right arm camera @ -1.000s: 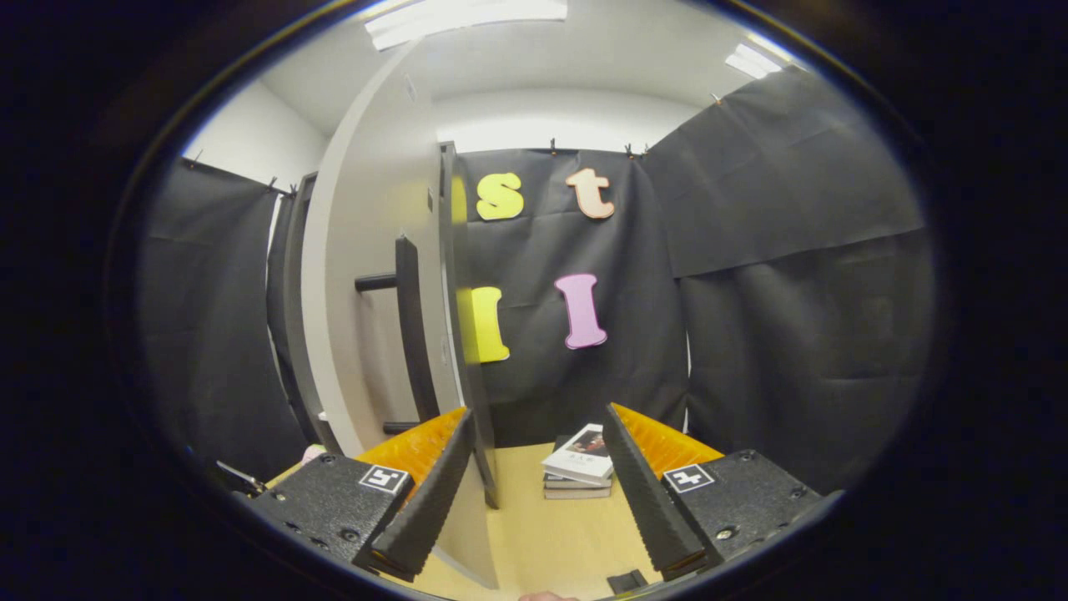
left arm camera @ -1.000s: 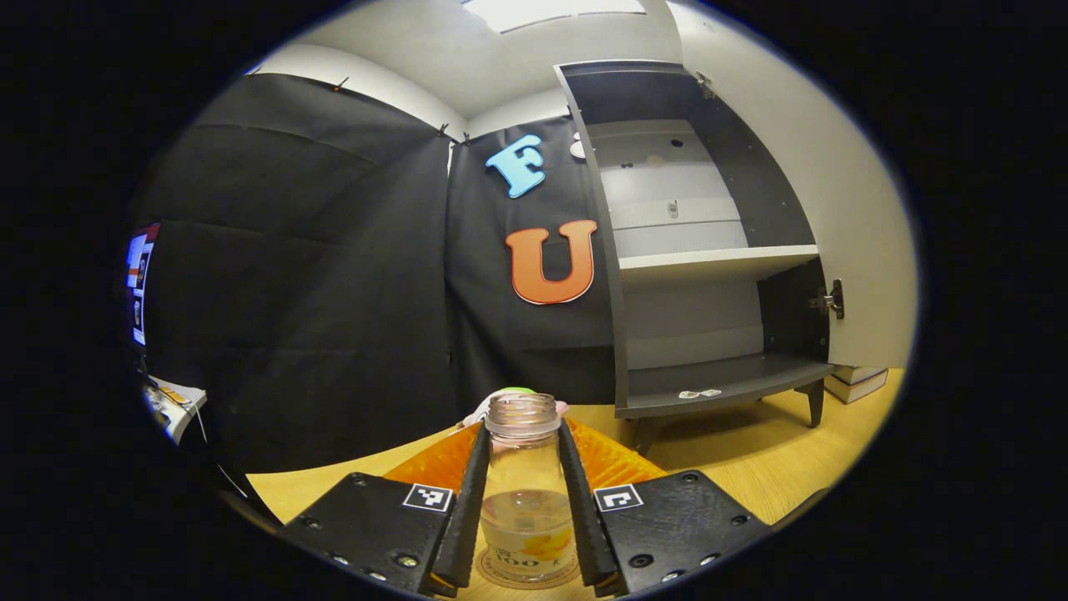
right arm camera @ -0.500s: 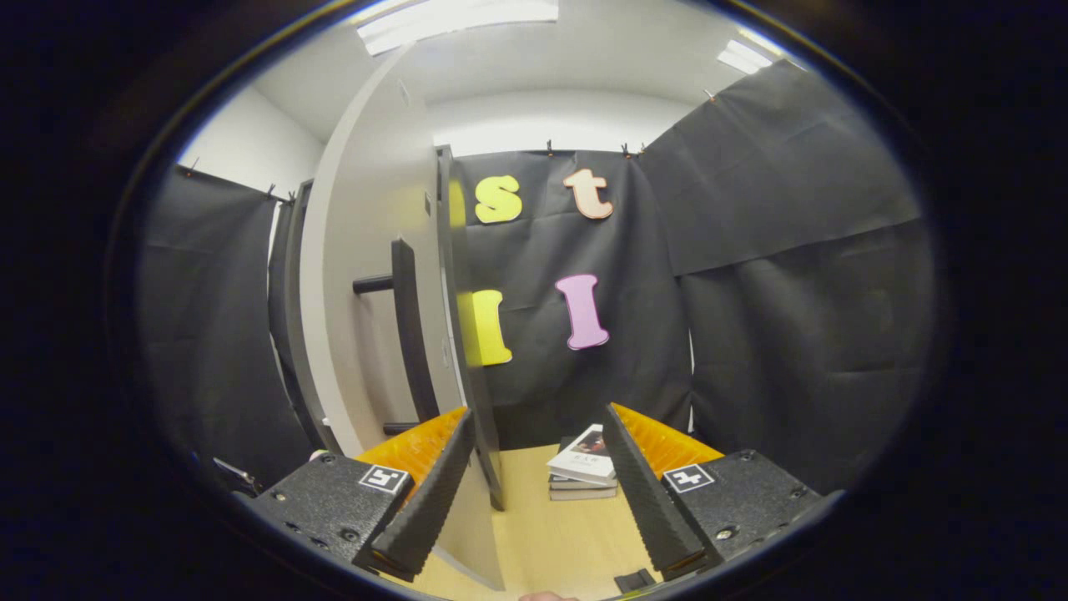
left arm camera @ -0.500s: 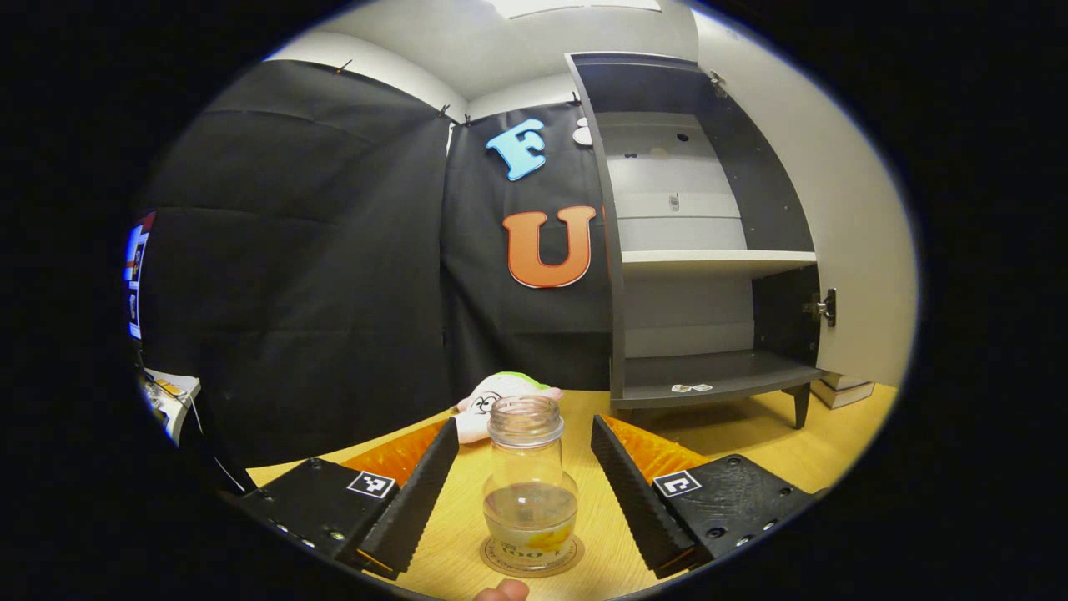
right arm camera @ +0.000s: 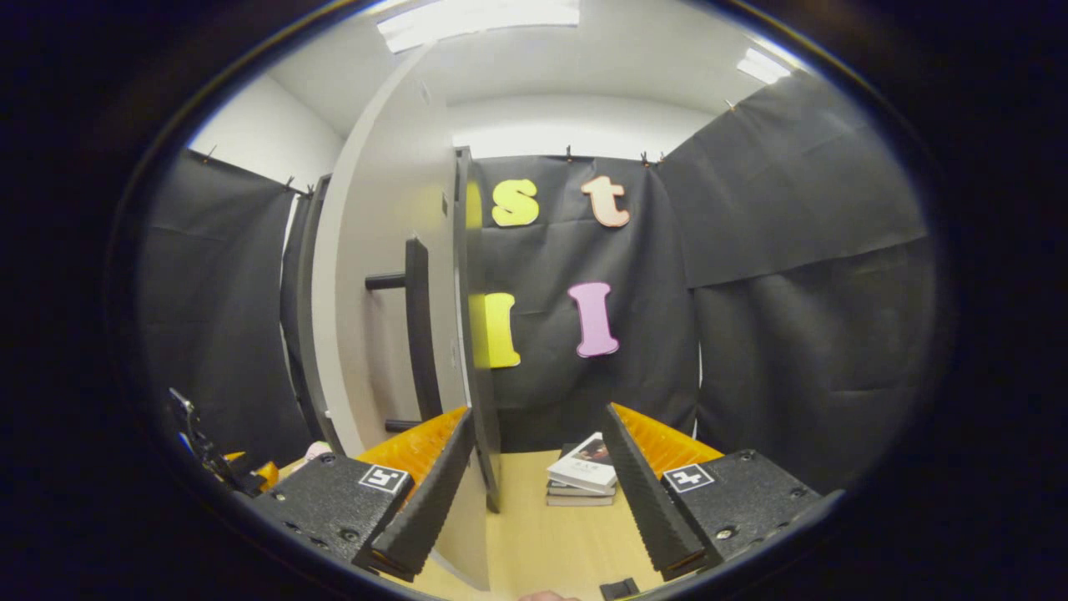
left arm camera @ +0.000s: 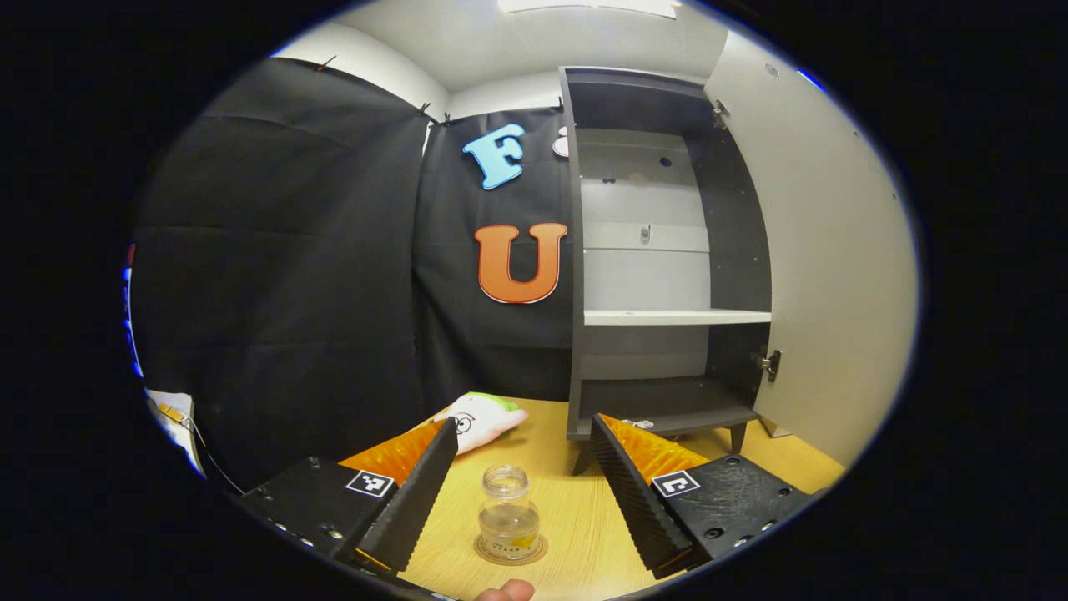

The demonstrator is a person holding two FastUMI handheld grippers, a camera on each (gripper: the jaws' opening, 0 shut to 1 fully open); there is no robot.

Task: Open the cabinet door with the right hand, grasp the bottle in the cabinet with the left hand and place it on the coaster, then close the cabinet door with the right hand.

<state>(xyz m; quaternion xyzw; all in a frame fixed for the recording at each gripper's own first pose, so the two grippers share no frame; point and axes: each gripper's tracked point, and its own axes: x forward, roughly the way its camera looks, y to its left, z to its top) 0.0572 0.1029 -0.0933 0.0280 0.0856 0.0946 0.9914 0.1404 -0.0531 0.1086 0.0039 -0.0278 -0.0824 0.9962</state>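
In the left gripper view, the left tongs [left arm camera: 517, 501] were seen spread wide with nothing held between them. The bottle [left arm camera: 507, 516] was seen standing upright on the coaster [left arm camera: 511, 551] at about 6 o'clock of that view, between the two fingers but apart from both. It was uncapped, with a little clear liquid in its base. The coaster lay flat on the wooden surface [left arm camera: 584, 534]. A soft toy [left arm camera: 480, 417] lay on the surface beyond the bottle, toward 11 o'clock of it. The cabinet [left arm camera: 659, 275] stood toward 1 o'clock, its shelves bare of the bottle, and the cabinet door [left arm camera: 826, 275] was swung open at 3 o'clock. A fingertip [left arm camera: 505, 591] was seen at the bottom edge.

In the right gripper view, the right tongs [right arm camera: 538, 492] were likewise held wide apart and gripped nothing. The door's edge [right arm camera: 471, 334] was seen rising just inside the left finger, with its dark handle [right arm camera: 417, 334] at 10 o'clock. Whether the finger touched the door could not be told. A stack of books [right arm camera: 584, 480] lay on the surface between the fingers, farther off.
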